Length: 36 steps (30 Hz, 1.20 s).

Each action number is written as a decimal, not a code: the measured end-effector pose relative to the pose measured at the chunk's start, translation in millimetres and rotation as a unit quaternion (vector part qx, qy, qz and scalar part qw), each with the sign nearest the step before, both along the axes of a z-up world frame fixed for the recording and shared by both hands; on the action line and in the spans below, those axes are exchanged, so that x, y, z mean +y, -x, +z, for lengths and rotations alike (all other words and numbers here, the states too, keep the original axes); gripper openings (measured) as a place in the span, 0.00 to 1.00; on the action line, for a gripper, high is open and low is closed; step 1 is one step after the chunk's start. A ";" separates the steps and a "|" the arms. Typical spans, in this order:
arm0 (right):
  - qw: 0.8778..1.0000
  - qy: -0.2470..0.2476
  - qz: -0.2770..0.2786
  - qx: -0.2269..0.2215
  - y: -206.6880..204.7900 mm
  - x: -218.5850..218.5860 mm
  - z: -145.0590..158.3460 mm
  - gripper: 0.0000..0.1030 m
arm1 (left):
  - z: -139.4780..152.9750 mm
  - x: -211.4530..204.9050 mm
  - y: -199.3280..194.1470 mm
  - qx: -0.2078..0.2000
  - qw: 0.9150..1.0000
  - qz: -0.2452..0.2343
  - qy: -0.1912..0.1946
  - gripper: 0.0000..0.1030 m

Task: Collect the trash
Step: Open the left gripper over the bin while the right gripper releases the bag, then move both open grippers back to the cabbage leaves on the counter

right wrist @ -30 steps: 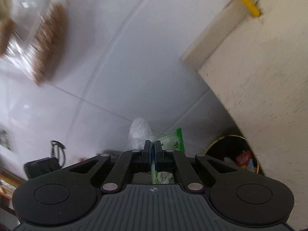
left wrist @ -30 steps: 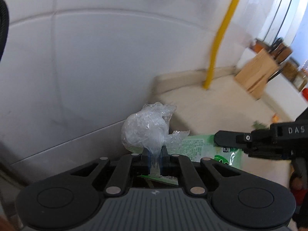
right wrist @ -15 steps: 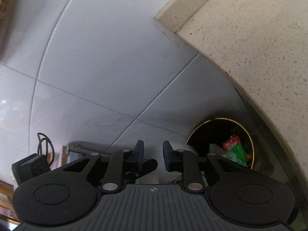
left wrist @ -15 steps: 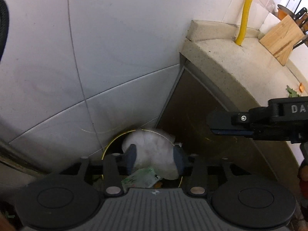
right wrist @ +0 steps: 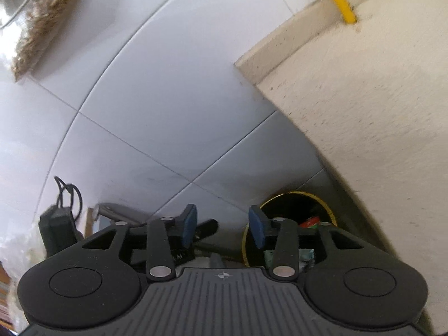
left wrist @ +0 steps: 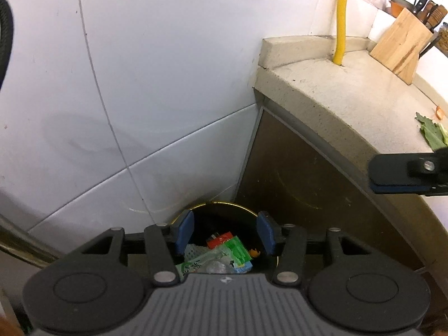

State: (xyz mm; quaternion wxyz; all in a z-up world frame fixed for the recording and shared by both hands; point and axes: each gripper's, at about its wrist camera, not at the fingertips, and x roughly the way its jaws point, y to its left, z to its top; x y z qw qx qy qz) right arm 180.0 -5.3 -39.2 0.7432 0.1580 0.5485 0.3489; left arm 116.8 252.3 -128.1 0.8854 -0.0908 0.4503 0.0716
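A round black bin with a gold rim (left wrist: pixel 218 203) stands on the floor in the corner between the tiled wall and the counter. My left gripper (left wrist: pixel 225 233) hangs directly above it, open, nothing between its fingers. Inside lie green and red wrappers (left wrist: pixel 235 249) and crumpled clear plastic (left wrist: pixel 214 266). In the right wrist view the same bin (right wrist: pixel 296 194) shows low right, and my right gripper (right wrist: pixel 222 225) stands open and empty, left of the bin. One finger of the right gripper (left wrist: pixel 403 173) juts in at the left view's right edge.
A speckled stone counter (left wrist: pixel 350 103) rises beside the bin, with a yellow pipe (left wrist: pixel 343 14), a wooden knife block (left wrist: pixel 400 44) and green vegetable scraps (left wrist: pixel 432 131) on it. A black device with a cable (right wrist: pixel 57 229) sits low left. A brush (right wrist: pixel 42 30) hangs on the wall.
Both grippers opened over the bin. The left let go of the crumpled clear plastic and the right let go of the green wrapper; both pieces now lie in the bin. The right gripper drew back.
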 end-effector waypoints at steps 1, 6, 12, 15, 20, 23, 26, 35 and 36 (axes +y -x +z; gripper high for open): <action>1.000 0.004 -0.001 -0.008 2.0 -1.4 2.5 0.52 | 1.0 -0.6 0.2 -0.003 1.000 0.000 -0.004 0.47; 0.997 0.039 -0.008 -0.064 7.8 -9.8 19.3 0.66 | 14.4 -5.1 3.4 -0.024 1.000 0.000 -0.005 0.47; 0.989 0.074 -0.037 -0.125 0.8 -32.1 48.0 0.72 | 43.5 -23.3 -0.9 -0.058 0.998 -0.022 -0.003 0.52; 0.981 0.099 -0.057 -0.157 -1.0 -49.1 62.1 0.75 | 57.5 -38.3 -8.2 -0.075 0.996 -0.041 -0.003 0.52; 0.970 0.130 -0.089 -0.183 -6.4 -77.9 77.8 0.80 | 77.9 -68.4 -23.9 -0.102 0.992 -0.078 -0.004 0.55; 0.961 0.154 -0.107 -0.202 -7.6 -94.1 84.7 0.82 | 88.3 -87.7 -35.2 -0.114 0.988 -0.099 -0.008 0.59; 0.953 0.174 -0.122 -0.216 -9.1 -107.7 88.1 0.83 | 98.7 -107.6 -46.2 -0.125 0.985 -0.120 -0.010 0.59; 0.929 0.225 -0.201 -0.215 -21.1 -193.6 87.4 0.87 | 113.0 -178.4 -75.5 -0.139 0.970 -0.197 -0.013 0.61; 0.927 0.229 -0.212 -0.210 -22.6 -205.7 85.9 0.87 | 113.0 -186.6 -78.1 -0.138 0.969 -0.205 -0.011 0.61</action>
